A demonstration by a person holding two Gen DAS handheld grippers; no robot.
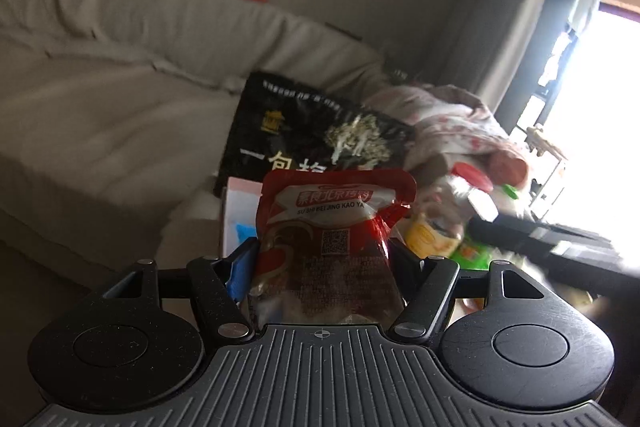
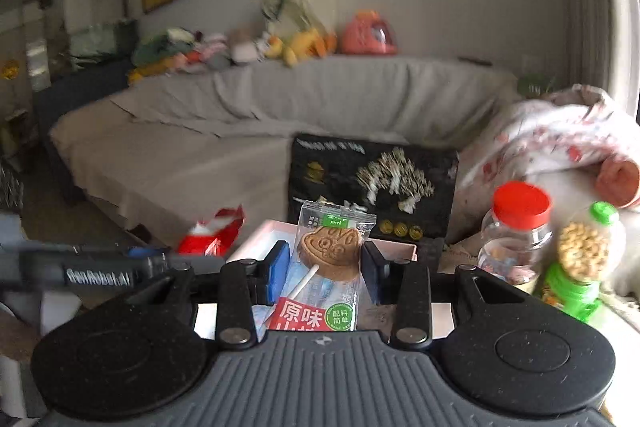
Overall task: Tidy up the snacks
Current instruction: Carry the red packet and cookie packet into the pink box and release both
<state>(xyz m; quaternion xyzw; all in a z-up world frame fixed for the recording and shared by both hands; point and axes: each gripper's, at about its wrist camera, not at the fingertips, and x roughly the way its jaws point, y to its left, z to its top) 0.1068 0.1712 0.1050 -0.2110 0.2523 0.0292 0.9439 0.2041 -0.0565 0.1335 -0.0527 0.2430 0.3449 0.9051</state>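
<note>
My left gripper (image 1: pixel 320 259) is shut on a red snack packet (image 1: pixel 332 227) printed "SU SHI BEI JING KAO YA", held upright above a pale pink box (image 1: pixel 236 203). My right gripper (image 2: pixel 326 267) is shut on a clear packet with a brown lollipop biscuit (image 2: pixel 332 259), held over the same pink box (image 2: pixel 396 251). In the right wrist view the left gripper's arm (image 2: pixel 100 273) and its red packet (image 2: pixel 216 231) show at the left. The right gripper's arm (image 1: pixel 540 243) crosses the left wrist view at the right.
A big black snack bag (image 2: pixel 372 183) leans behind the box against a grey sofa (image 2: pixel 200 131). A red-lidded clear jar (image 2: pixel 516 231) and a green-capped jar of nuts (image 2: pixel 584 255) stand at the right. A floral cloth bundle (image 2: pixel 560 131) lies behind them. A yellow cup (image 1: pixel 432 239) sits right.
</note>
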